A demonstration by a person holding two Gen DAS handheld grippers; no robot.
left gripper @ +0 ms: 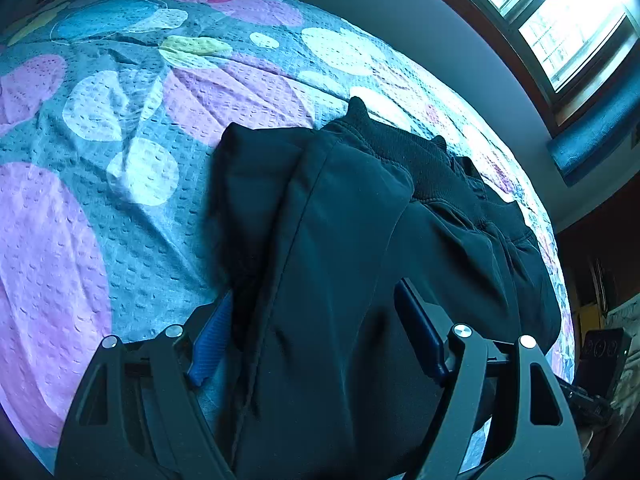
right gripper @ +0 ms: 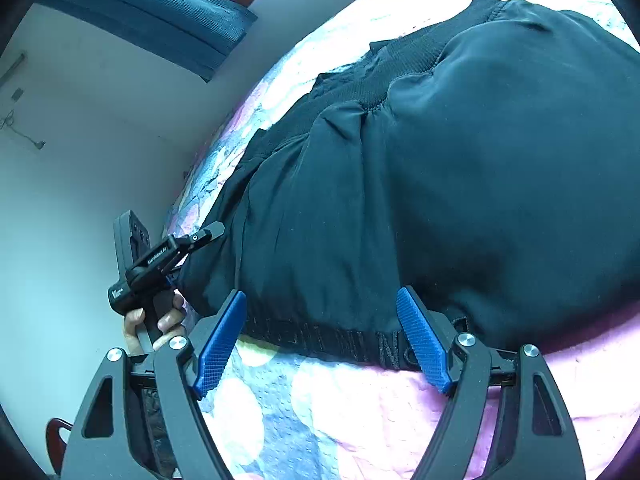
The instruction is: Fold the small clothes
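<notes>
A dark padded jacket [left gripper: 360, 248] with ribbed cuffs lies folded on the flowered bedspread [left gripper: 80, 160]. My left gripper [left gripper: 316, 332] is open, its blue pads [left gripper: 210, 340] on either side of a fold of the jacket that lies between them. In the right wrist view the jacket [right gripper: 460, 180] fills the upper right, its lettered band [right gripper: 352, 344] at the near edge. My right gripper [right gripper: 322, 336] is open, its pads [right gripper: 422, 340] at the band. The left gripper [right gripper: 160, 264] also shows there, hand-held at the jacket's left edge.
A bright window [left gripper: 560, 12] and a blue cushion [left gripper: 600, 128] stand beyond the bed. A pale wall [right gripper: 80, 140] runs along the bed's far side. The bedspread [right gripper: 360, 420] lies bare in front of the jacket.
</notes>
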